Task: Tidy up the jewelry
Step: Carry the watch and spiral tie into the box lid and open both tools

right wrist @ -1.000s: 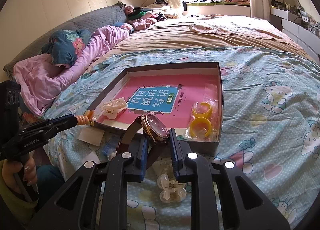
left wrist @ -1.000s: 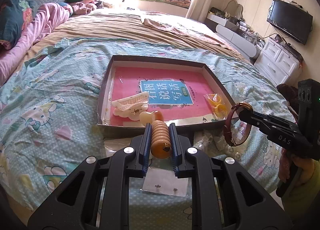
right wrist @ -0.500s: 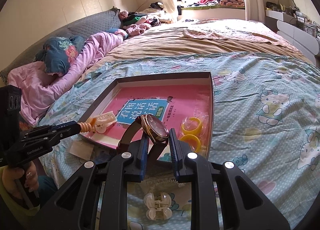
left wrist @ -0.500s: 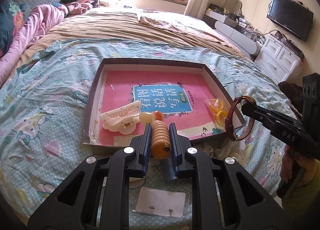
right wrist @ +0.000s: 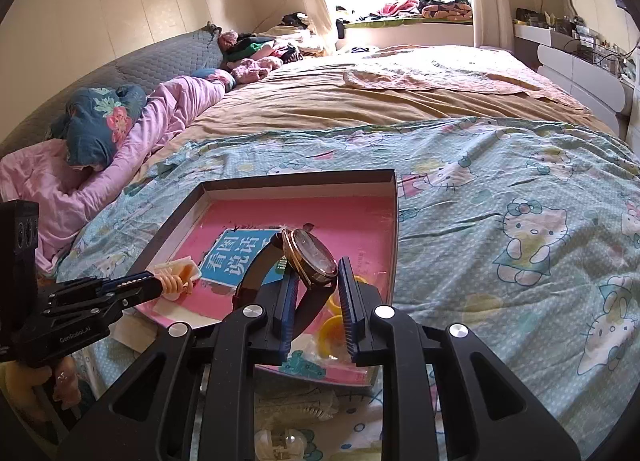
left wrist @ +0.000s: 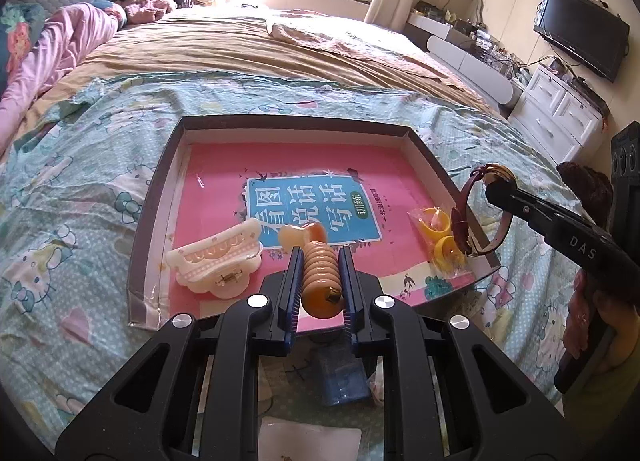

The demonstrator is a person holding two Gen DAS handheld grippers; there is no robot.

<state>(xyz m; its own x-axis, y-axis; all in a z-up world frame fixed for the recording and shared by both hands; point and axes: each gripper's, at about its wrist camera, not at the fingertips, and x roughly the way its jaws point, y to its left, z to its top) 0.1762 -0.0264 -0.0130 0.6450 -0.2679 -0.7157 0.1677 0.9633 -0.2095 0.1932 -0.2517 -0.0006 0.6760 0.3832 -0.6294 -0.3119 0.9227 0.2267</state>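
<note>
The left gripper [left wrist: 320, 273] is pinching a stiff, light orange hair clip [left wrist: 320, 277] by its ribbed body. The right gripper [right wrist: 318, 293] is gripping a watch [right wrist: 310, 257] by its pliable strap, sparing the likely fragile glass.

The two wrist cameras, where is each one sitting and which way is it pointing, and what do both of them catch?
Left wrist: sits behind the left gripper, looking down over the bed at the tray; its fingers clamp an orange ridged clip.
Right wrist: sits behind the right gripper, facing the tray's right side; it clamps a watch by its strap; a hand shows lower left.
Shared: tray, cream hair claw, yellow rings, each other's gripper.
</note>
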